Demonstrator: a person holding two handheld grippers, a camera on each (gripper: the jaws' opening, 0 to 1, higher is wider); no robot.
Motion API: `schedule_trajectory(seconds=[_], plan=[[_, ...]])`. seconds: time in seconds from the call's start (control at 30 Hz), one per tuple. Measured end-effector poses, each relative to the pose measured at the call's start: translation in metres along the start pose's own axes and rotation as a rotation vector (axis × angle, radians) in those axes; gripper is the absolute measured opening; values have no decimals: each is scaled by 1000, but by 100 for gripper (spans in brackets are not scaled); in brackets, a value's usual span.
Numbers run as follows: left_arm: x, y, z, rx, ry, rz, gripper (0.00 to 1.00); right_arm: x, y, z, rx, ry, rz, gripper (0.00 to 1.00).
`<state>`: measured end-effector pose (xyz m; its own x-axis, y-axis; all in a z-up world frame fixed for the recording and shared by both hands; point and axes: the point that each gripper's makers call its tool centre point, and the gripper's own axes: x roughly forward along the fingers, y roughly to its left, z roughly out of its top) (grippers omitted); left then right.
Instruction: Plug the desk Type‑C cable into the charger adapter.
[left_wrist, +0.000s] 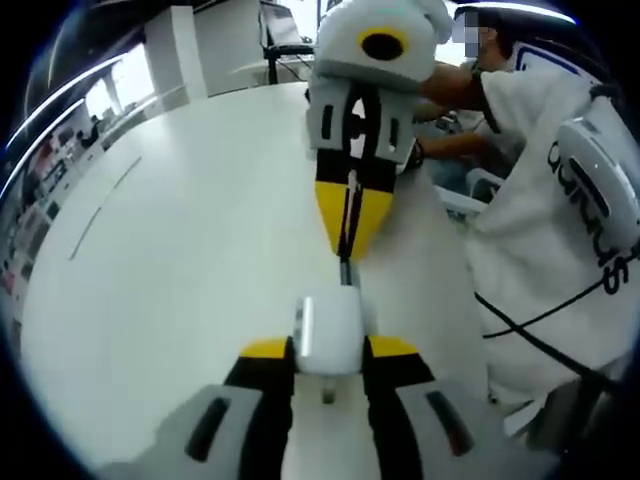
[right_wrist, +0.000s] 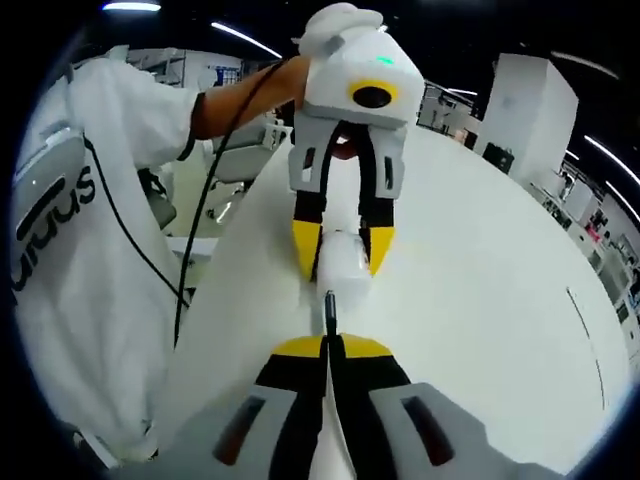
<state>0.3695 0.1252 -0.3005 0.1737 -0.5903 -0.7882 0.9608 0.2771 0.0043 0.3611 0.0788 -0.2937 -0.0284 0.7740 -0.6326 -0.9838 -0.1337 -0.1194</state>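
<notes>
My left hand-held gripper (left_wrist: 328, 350) squeezes the white charger adapter (left_wrist: 327, 335) over the white worktop (left_wrist: 180, 270). My right hand-held gripper (right_wrist: 328, 345) is pinched on the Type-C cable (right_wrist: 329, 312), its tip right by the adapter, not in yet.

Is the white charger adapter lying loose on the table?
No, the left claw clamps the charger adapter between its yellow-tipped jaws above the table.

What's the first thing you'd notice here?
Two yellow-tipped claws face each other over a white table. The left claw clamps a white charger adapter, while the right claw pinches a dark cable, its plug almost at the adapter. A person in white stands beside the table.
</notes>
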Motion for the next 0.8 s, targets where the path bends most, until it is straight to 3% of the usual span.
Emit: schedule_trajectory(seconds=[0.23,0.4,0.67,0.8], plan=[[-5,2,8,-7,-43,0,27,0,-1,0,36,-80,18,4],[-6,1,7,1,-27,1,26,4,1,-2,44,-101,28,6],[-6,0,6,4,-11,0,25,-1,-2,5,109,-198,42,6],[-6,0,6,3,-2,-1,25,2,-2,3,111,-196,45,4]])
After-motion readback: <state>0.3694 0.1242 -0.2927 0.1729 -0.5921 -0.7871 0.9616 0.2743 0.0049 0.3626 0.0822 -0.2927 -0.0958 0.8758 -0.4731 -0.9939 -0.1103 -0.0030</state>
